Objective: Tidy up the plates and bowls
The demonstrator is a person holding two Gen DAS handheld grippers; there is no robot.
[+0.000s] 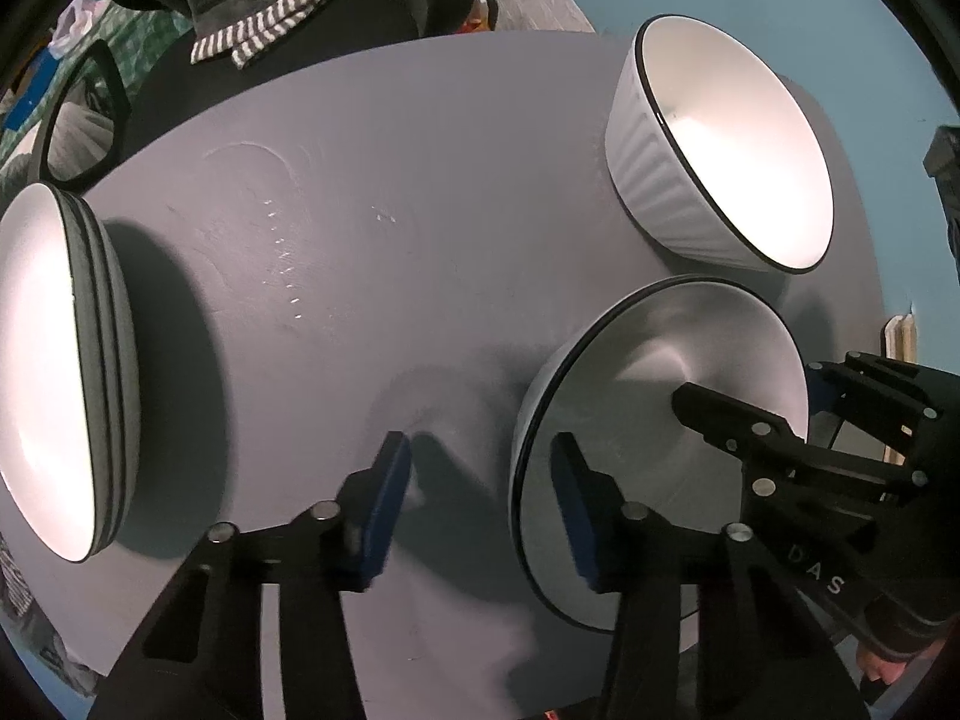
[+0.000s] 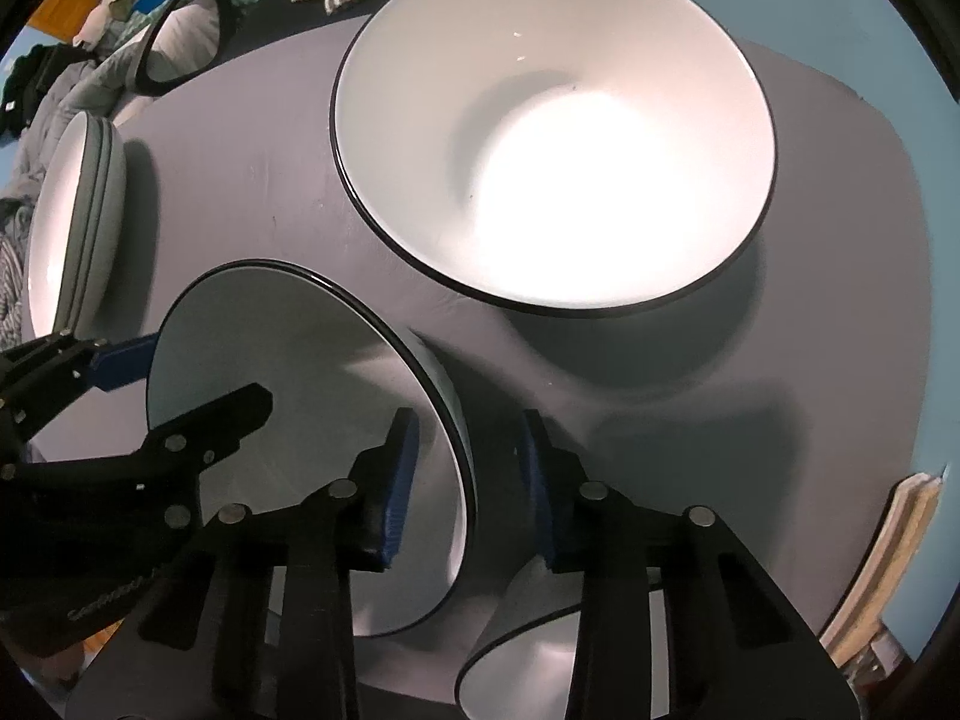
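Note:
A small white bowl with a black rim (image 1: 648, 420) (image 2: 288, 360) sits on the grey table near the front. My left gripper (image 1: 480, 504) is open and straddles its left rim, one finger inside. My right gripper (image 2: 468, 480) is open and straddles its right rim. A larger ribbed white bowl (image 1: 720, 150) (image 2: 552, 144) stands behind it. A stack of white plates (image 1: 54, 360) (image 2: 72, 222) lies at the left. Another small bowl (image 2: 528, 666) shows under the right gripper at the table's front edge.
The grey table (image 1: 360, 210) (image 2: 810, 360) ends close behind the big bowl. A black chair with a striped cloth (image 1: 270, 30) stands at the far side. A black-framed mirror-like object (image 1: 84, 114) lies beyond the plates. A wooden frame (image 2: 888, 552) is at the right.

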